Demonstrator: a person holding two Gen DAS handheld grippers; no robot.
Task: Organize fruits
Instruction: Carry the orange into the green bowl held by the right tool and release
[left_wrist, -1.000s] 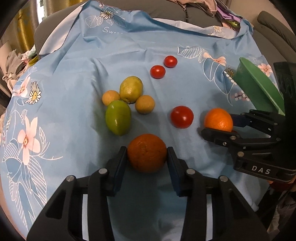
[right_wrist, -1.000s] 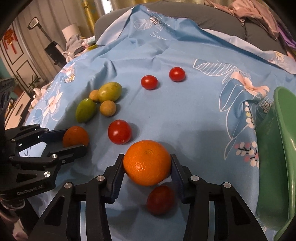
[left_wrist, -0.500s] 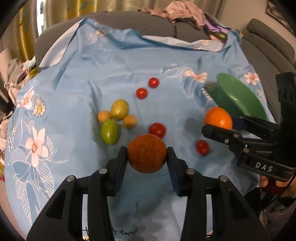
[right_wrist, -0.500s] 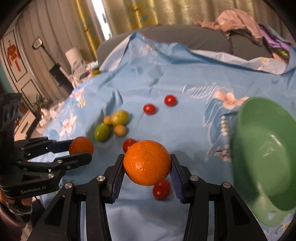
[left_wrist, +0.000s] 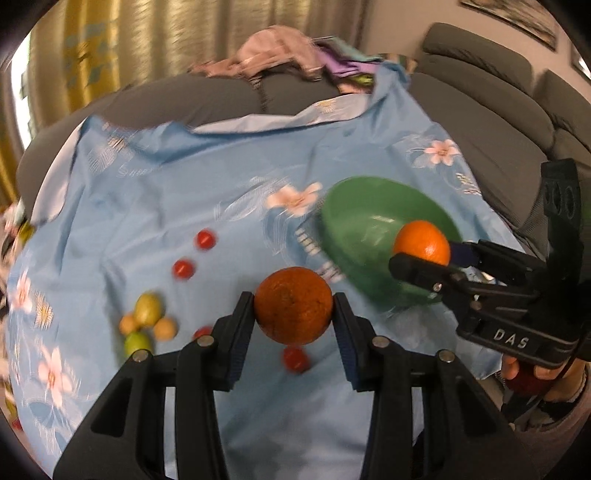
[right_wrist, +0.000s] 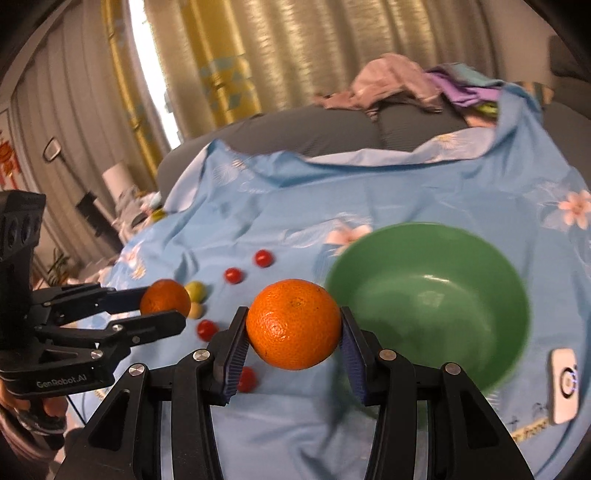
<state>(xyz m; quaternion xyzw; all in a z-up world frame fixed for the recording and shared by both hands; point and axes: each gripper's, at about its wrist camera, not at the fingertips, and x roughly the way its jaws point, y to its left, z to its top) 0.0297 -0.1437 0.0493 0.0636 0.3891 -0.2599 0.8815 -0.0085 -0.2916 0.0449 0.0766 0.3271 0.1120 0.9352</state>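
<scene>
**Left wrist view: two oranges held above the blue cloth, green bowl to the right**

The left gripper (left_wrist: 293, 314) has its jaws closed on a dull, dark orange (left_wrist: 293, 304), round with a pitted peel, so no long axis shows. It is held clear of the light blue flowered cloth (left_wrist: 155, 206). To the right, the right gripper (left_wrist: 424, 254) grips a second, brighter orange (left_wrist: 423, 242) in front of the green bowl (left_wrist: 354, 221), which sits on the right part of the cloth. From this view it cannot be told whether that orange is over the bowl or just nearer than it.

In the right wrist view the bright orange (right_wrist: 293, 323) is pinched between ribbed blue pads (right_wrist: 234, 354), its small stem scar turned up and toward the camera. The smooth, glossy, round bowl (right_wrist: 491, 269) lies just to the right of it and farther off, and looks empty as far as it shows. The left gripper (right_wrist: 164, 306) shows at the left with the darker orange (right_wrist: 165, 297).

On the cloth, blurred, lie four small red round fruits: two far (left_wrist: 205, 239) (left_wrist: 183, 268), one near, just below the held orange (left_wrist: 294, 359), and one partly hidden behind the left jaw (left_wrist: 201, 332). At the near left a cluster holds a yellow-green oval fruit (left_wrist: 148, 313), a green one (left_wrist: 137, 341) and two small tan-orange round ones (left_wrist: 164, 328) (left_wrist: 127, 324). A small white device (right_wrist: 563, 384) lies at the near right of the bowl. The cloth is wrinkled and covers a grey sofa (left_wrist: 207, 99).
</scene>
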